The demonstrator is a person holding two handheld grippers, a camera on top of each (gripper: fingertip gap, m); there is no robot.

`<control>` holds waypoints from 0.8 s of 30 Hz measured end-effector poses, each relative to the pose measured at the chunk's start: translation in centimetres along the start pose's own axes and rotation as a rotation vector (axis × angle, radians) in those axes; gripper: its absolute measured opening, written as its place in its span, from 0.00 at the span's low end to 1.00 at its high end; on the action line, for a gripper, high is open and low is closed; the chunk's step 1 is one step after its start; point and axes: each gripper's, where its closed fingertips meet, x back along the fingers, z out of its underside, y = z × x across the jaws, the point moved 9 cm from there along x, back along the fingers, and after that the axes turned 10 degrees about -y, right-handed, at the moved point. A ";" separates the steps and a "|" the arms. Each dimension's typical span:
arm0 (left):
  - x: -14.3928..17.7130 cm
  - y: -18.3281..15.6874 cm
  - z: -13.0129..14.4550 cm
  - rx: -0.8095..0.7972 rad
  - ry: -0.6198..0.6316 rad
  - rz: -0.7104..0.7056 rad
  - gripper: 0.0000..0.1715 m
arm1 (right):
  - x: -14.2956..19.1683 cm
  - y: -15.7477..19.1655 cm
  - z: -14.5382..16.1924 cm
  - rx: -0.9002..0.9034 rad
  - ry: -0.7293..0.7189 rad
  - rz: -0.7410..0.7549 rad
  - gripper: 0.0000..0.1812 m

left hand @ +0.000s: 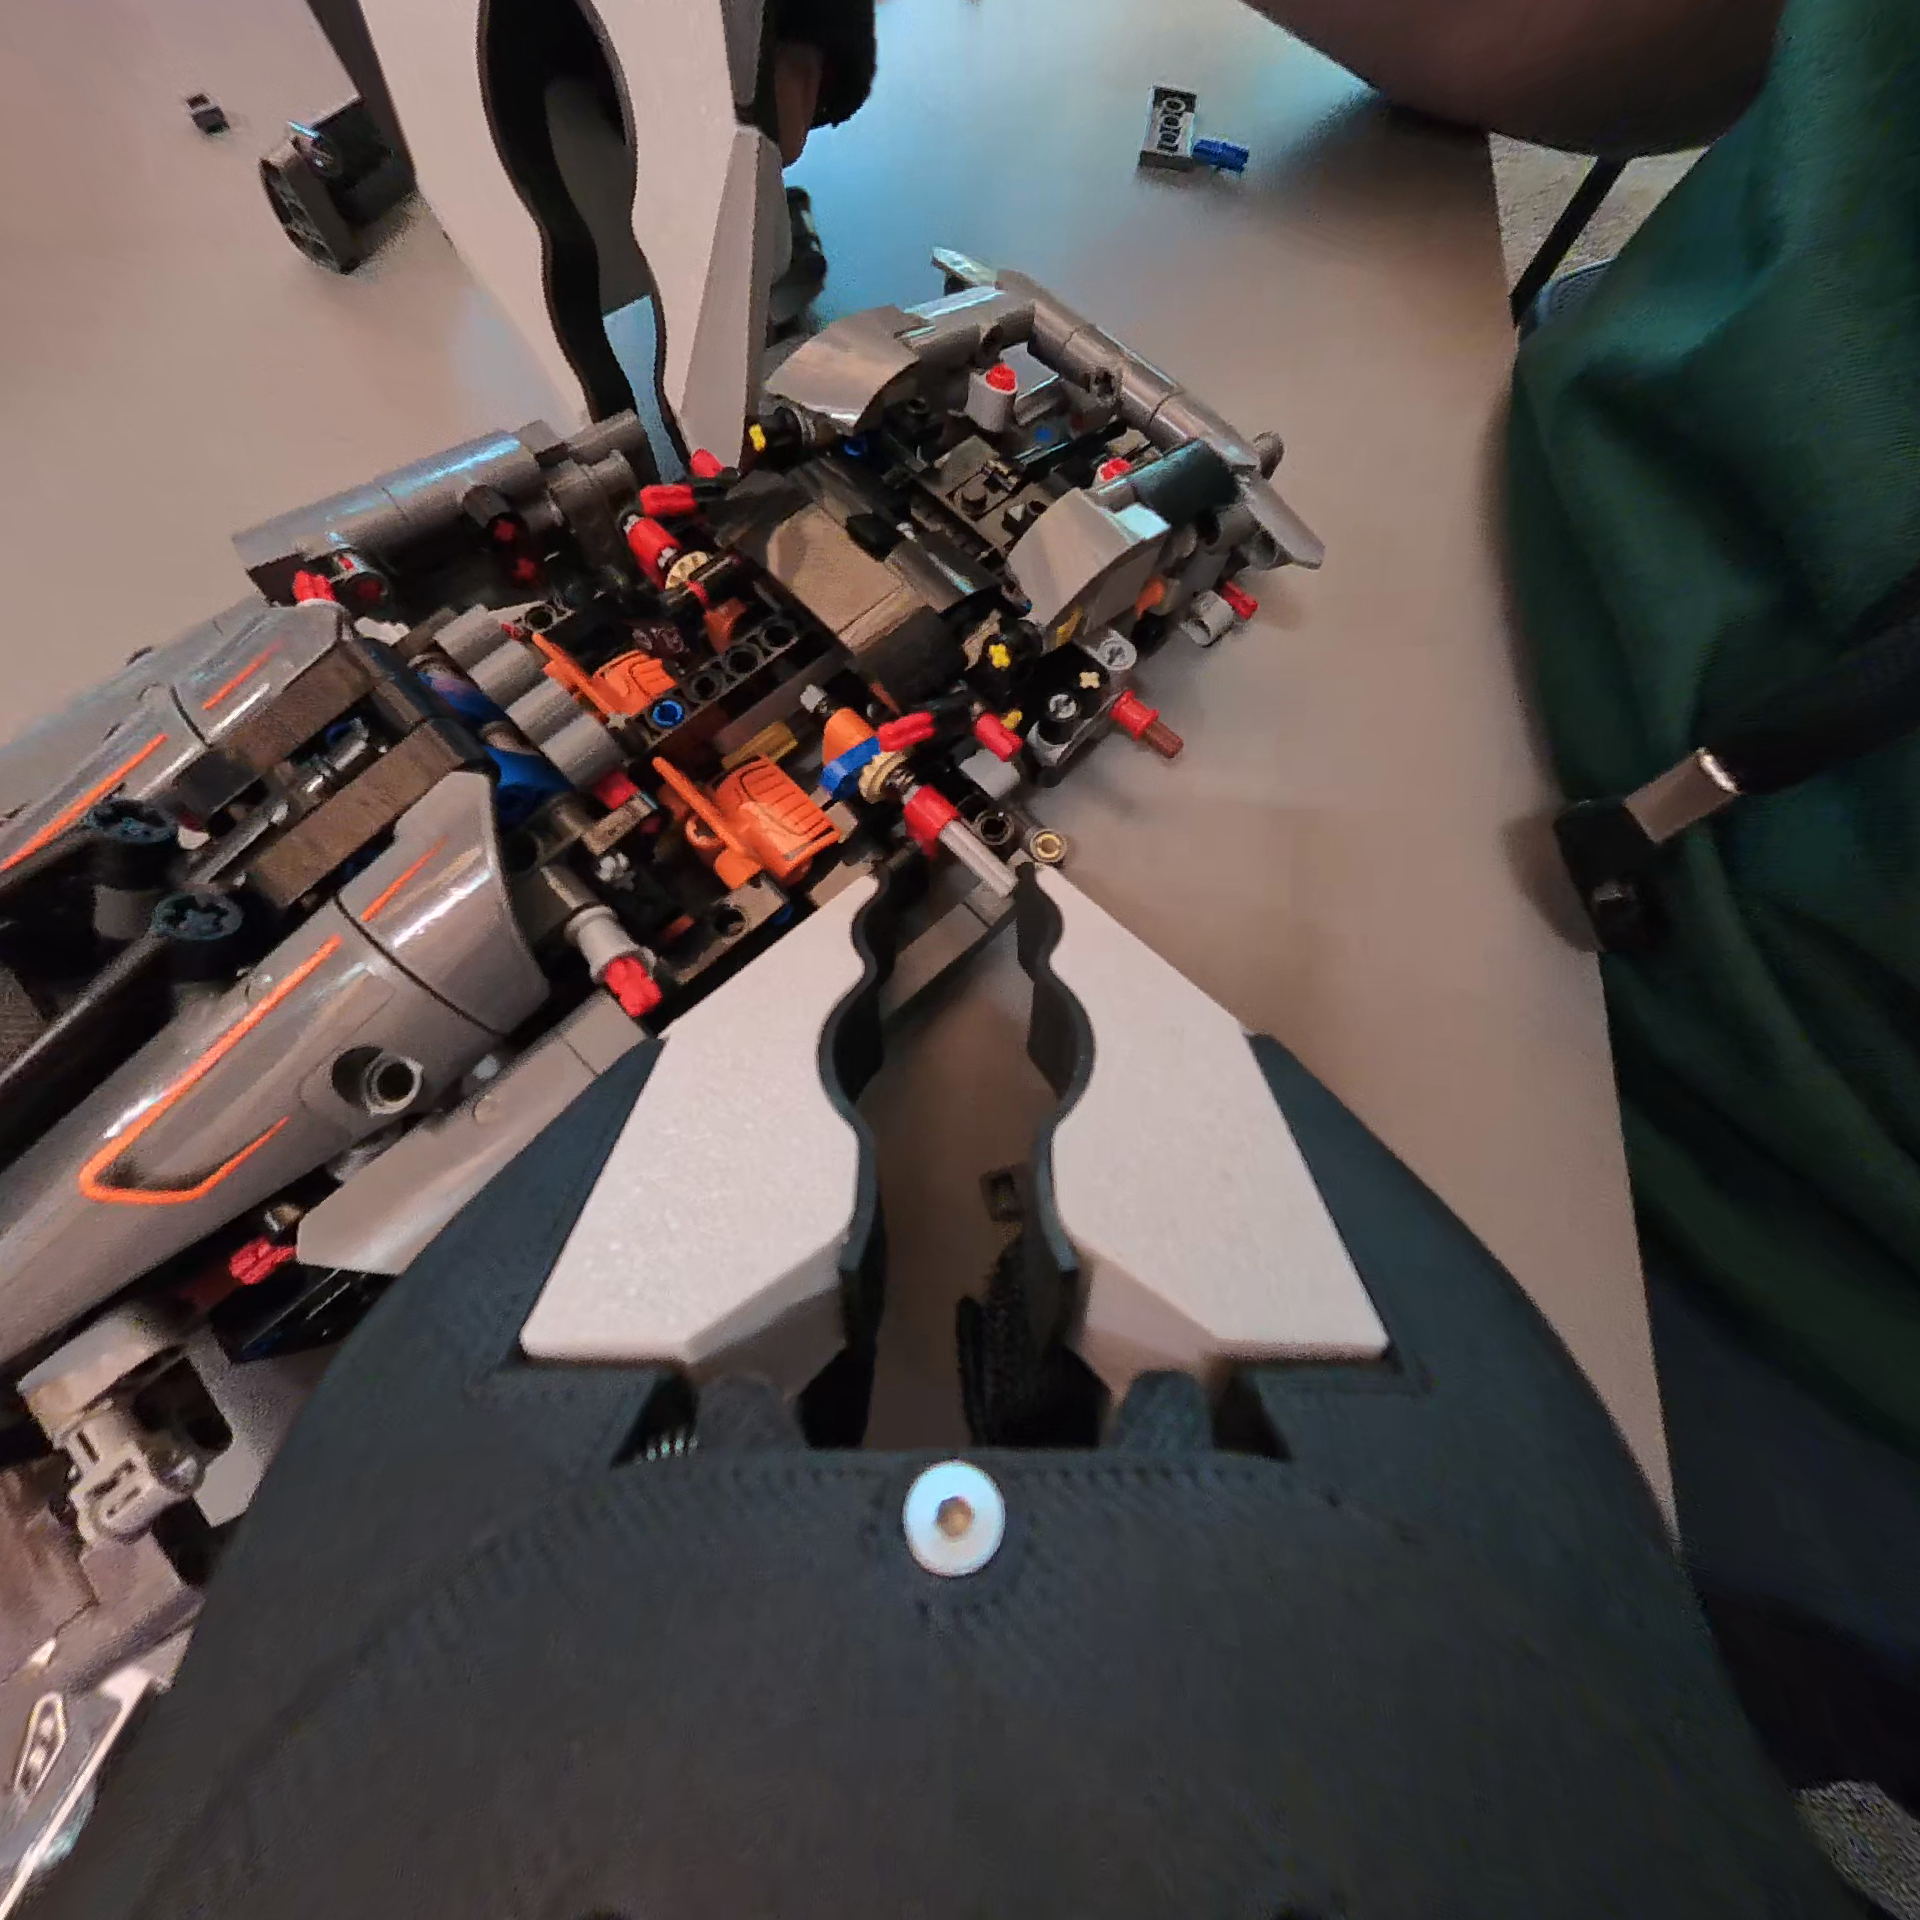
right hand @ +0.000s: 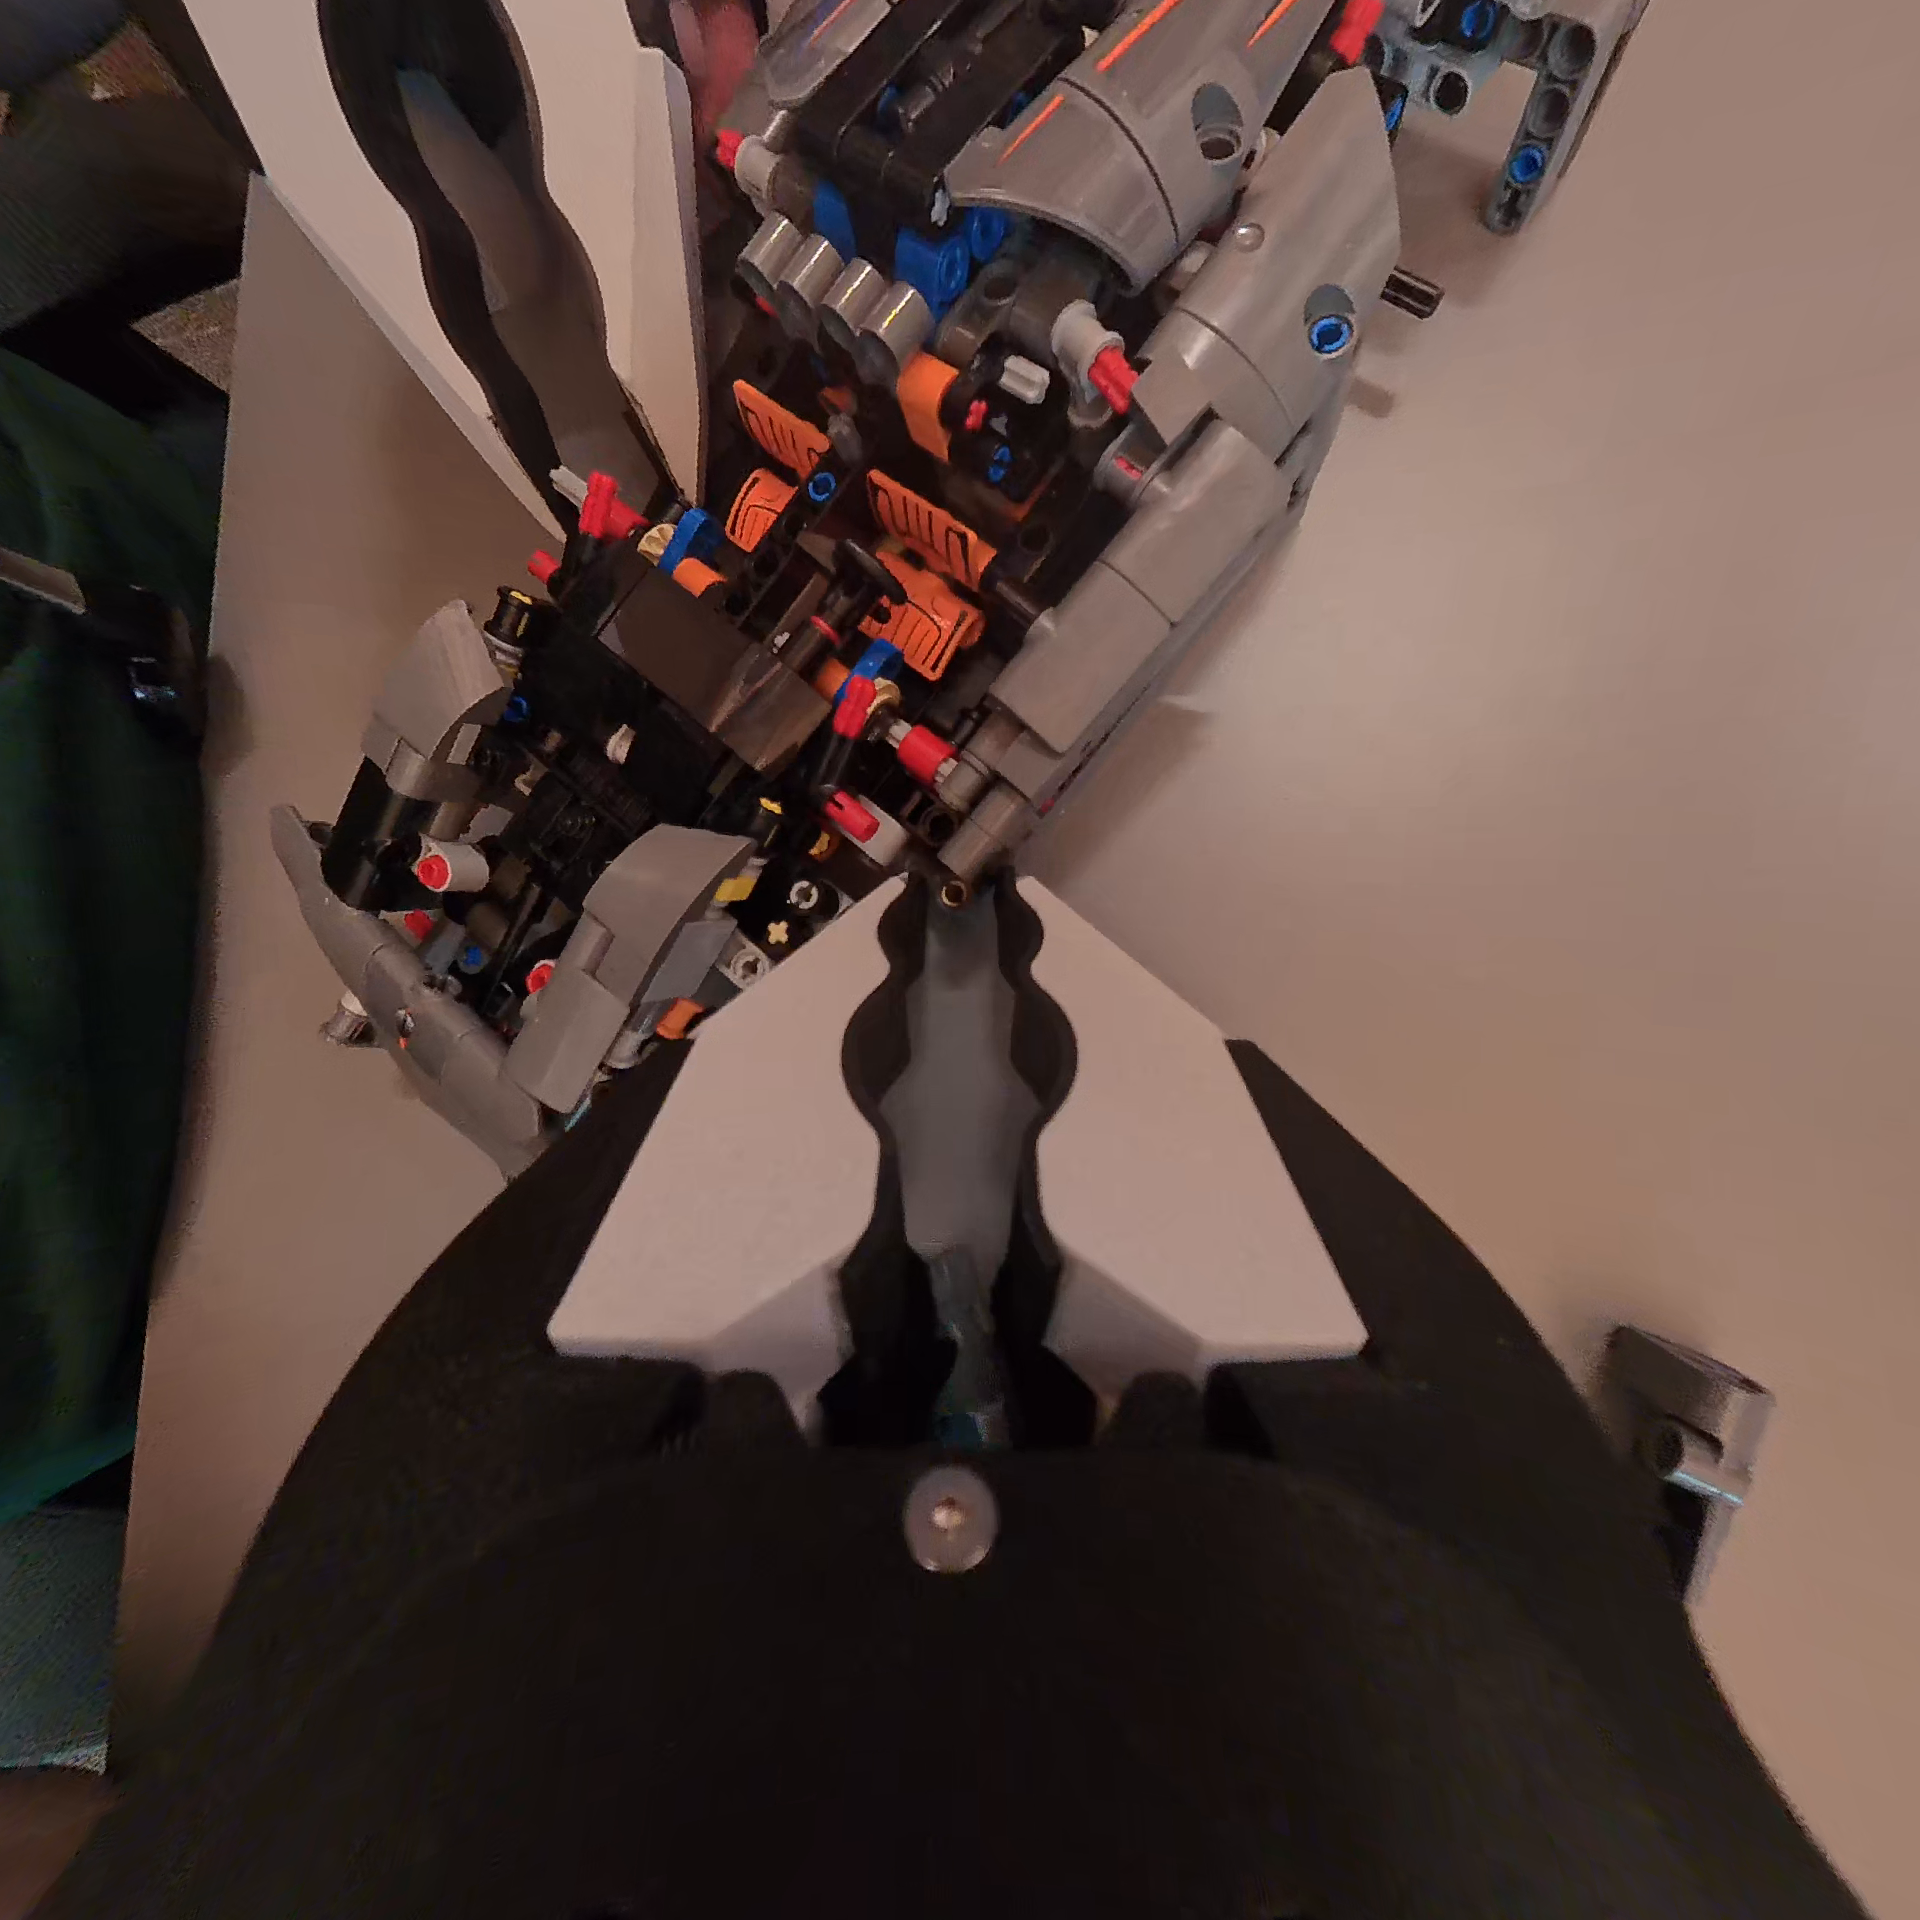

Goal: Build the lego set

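Both grippers, left (left hand: 951, 883) and right (right hand: 951, 883), have jaws clamped on opposite sides of the long grey-and-orange lego car (left hand: 644, 686), lying diagonally across the worktop (left hand: 1299, 935).

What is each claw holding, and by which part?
Both claws grip the same lego car, from opposite sides: the left claw pinches its near grey edge, and the right claw pinches the end of a grey side beam.
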 end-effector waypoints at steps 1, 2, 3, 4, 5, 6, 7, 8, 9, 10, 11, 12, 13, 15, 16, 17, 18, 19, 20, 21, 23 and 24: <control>0.0 0.0 0.0 0.005 -0.001 0.006 0.12 | 0.0 0.0 0.0 0.002 -0.002 0.001 0.06; 0.0 0.1 0.0 0.011 -0.002 0.015 0.12 | 0.0 0.0 0.0 -0.001 -0.003 0.000 0.06; 0.0 0.3 0.0 0.017 -0.004 0.028 0.12 | 0.0 0.0 0.0 0.001 -0.001 -0.001 0.06; 0.1 0.4 0.0 0.024 -0.005 0.041 0.12 | 0.0 0.0 0.0 0.009 0.004 -0.001 0.06; 0.1 0.5 0.0 0.019 -0.003 0.043 0.12 | 0.0 0.0 0.0 0.013 0.011 -0.002 0.06; 0.1 0.6 0.0 0.024 -0.004 0.045 0.12 | 0.0 0.0 -0.1 0.018 0.015 -0.003 0.06; 0.1 0.6 0.0 0.028 -0.005 0.045 0.12 | 0.0 0.0 -0.1 0.019 0.019 -0.006 0.06; 0.1 0.7 0.0 0.024 -0.004 0.042 0.12 | 0.0 0.0 -0.1 0.028 0.023 -0.006 0.06; 0.0 0.7 0.0 0.023 -0.004 0.039 0.12 | -0.1 0.0 -0.2 0.030 0.028 -0.007 0.06; 0.0 0.7 -0.1 0.024 -0.004 0.039 0.11 | -0.1 0.0 -0.2 0.035 0.032 -0.008 0.06; 0.0 0.7 -0.1 0.024 -0.004 0.038 0.11 | -0.1 0.0 -0.2 0.037 0.036 -0.010 0.06; 0.0 0.7 -0.1 0.022 -0.003 0.038 0.11 | -0.1 0.0 -0.3 0.036 0.039 -0.012 0.06; 0.0 0.8 -0.1 0.022 -0.003 0.039 0.11 | -0.1 0.0 -0.3 0.037 0.041 -0.012 0.06; -0.1 0.8 -0.1 0.019 -0.002 0.036 0.11 | -0.1 0.0 -0.3 0.037 0.042 -0.013 0.06; -0.1 0.8 -0.1 0.019 -0.002 0.034 0.11 | -0.1 0.0 -0.3 0.036 0.043 -0.012 0.06; -0.1 0.8 -0.1 0.018 -0.002 0.034 0.11 | -0.1 0.0 -0.3 0.043 0.046 -0.008 0.06; -0.1 0.8 -0.1 0.019 -0.002 0.036 0.11 | -0.1 0.1 -0.3 0.045 0.048 -0.007 0.06; -0.1 0.8 -0.2 0.019 -0.002 0.037 0.11 | -0.1 0.0 -0.3 0.044 0.050 -0.007 0.06; -0.1 0.9 -0.2 0.016 -0.001 0.037 0.11 | -0.1 0.0 -0.3 0.047 0.050 -0.008 0.06; -0.1 0.9 -0.2 0.016 -0.001 0.037 0.11 | -0.1 0.0 -0.3 0.049 0.048 -0.009 0.06; -0.1 0.9 -0.2 0.015 0.000 0.035 0.11 | -0.1 0.0 -0.3 0.049 0.049 -0.010 0.06; -0.1 0.9 -0.2 0.015 -0.001 0.036 0.11 | -0.1 0.1 -0.3 0.051 0.052 -0.009 0.06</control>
